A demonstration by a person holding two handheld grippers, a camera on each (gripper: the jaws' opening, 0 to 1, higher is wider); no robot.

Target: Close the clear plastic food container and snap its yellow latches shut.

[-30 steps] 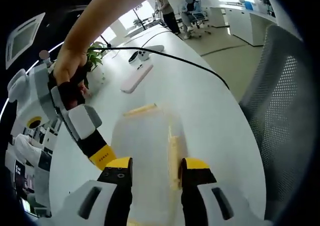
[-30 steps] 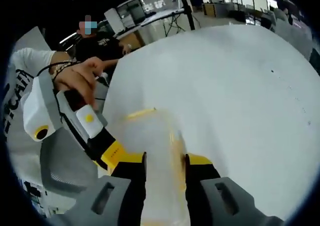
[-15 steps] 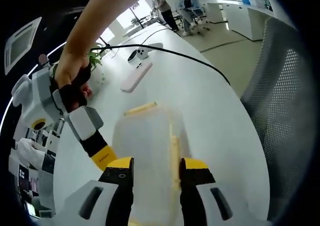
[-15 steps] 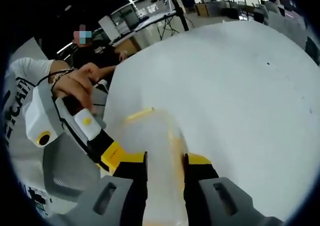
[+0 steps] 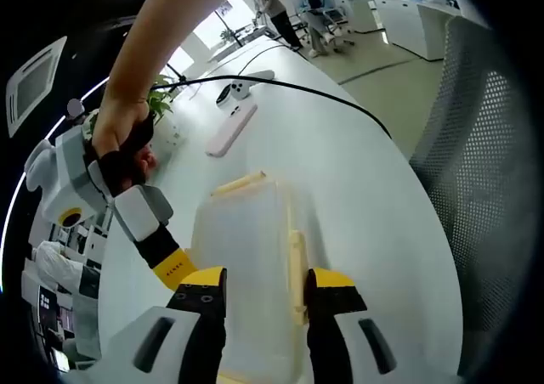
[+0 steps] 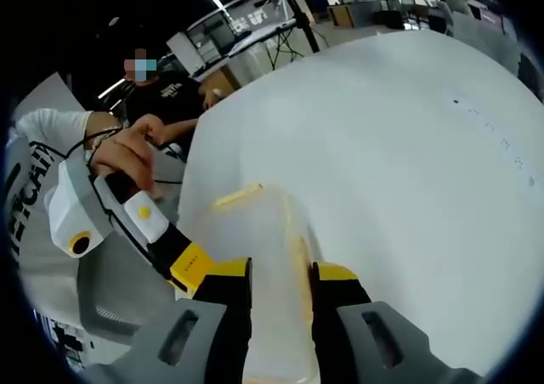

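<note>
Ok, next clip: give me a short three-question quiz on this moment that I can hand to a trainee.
1. True or false: in the left gripper view, the clear container lies between the jaws of the left claw.
2. Which item lies on the white table beyond the container in the left gripper view? A) a pink flat object B) a red mug C) a stack of plates
3. Fill in: the latch running along the container's side is coloured ____.

Key: 1 true; 2 A; 3 yellow.
</note>
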